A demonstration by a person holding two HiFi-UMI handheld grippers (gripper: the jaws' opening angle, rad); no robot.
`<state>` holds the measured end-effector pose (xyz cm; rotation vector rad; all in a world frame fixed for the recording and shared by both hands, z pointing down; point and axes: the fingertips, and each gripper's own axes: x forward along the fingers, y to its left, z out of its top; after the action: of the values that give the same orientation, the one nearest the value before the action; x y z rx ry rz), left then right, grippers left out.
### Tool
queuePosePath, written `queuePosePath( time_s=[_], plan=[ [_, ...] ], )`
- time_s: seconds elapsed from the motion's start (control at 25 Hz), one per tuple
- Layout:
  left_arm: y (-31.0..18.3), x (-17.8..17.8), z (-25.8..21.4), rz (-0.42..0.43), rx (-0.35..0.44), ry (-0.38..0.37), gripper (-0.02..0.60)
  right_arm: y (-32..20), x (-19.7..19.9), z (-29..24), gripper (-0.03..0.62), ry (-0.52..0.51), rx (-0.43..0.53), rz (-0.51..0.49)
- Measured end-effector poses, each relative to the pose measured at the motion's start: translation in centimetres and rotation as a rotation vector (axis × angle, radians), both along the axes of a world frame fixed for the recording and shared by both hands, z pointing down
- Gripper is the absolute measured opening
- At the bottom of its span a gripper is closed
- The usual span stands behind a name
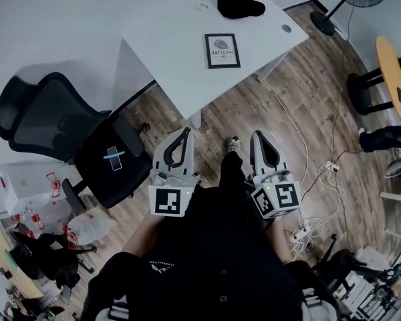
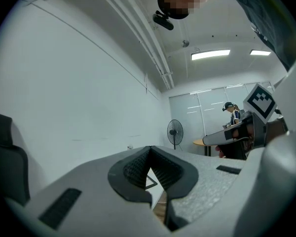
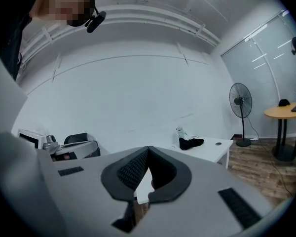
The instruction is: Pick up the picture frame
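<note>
- Wooden floor (image 1: 267,112) right of the white counter (image 1: 174,59) carries loose cables (image 1: 306,179); a foot could snag there, I'd guess.
- Office chair (image 1: 67,132) crowds the counter's near-left side.
- Picture frame (image 1: 222,51) lies flat mid-counter; the left tongs (image 1: 186,131) and right tongs (image 1: 258,134), both closed and empty short of the counter, might merely shove it.

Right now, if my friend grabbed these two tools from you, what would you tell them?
Left tool: shut, empty.
Right tool: shut, empty.
Both are held over the wood floor, short of the white table.
Picture frame: lying flat on the table, untouched, near a black cloth.
Done: nothing yet.
Left: reach the table, open a tool, grip the frame, lift it.
</note>
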<state>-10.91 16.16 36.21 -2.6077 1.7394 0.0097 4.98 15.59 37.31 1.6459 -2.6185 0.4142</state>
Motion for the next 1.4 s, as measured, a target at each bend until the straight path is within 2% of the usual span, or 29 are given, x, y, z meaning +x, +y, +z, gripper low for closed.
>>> queuePosePath(
  time_s=[0.28, 0.68, 1.12, 1.28, 1.4],
  plan=[
    [-5.4, 2.2, 0.6, -0.063, -0.019, -0.029, 0.006, -6.8, 1.8, 1.1, -0.002, -0.007, -0.036, -0.065],
    [-12.7, 5.8, -0.7, -0.17, -0.03, -0.029, 0.006, -16.0, 5.0, 0.4, -0.002, -0.01, -0.046, -0.176],
    [-19.8, 11.5, -0.2, -0.252, -0.03, -0.018, 0.006, -24.1, 12.3, 1.5, -0.002, -0.004, -0.087, -0.195],
    [-21.8, 13.6, 0.6, -0.242, -0.062, -0.004, 0.006, -26.3, 14.5, 2.3, -0.002, 0.0, -0.104, -0.192],
    [-22.7, 13.8, 1.2, -0.246, -0.095, -0.018, 0.006, -27.5, 15.3, 2.7, -0.002, -0.013, -0.127, -0.183]
  ],
)
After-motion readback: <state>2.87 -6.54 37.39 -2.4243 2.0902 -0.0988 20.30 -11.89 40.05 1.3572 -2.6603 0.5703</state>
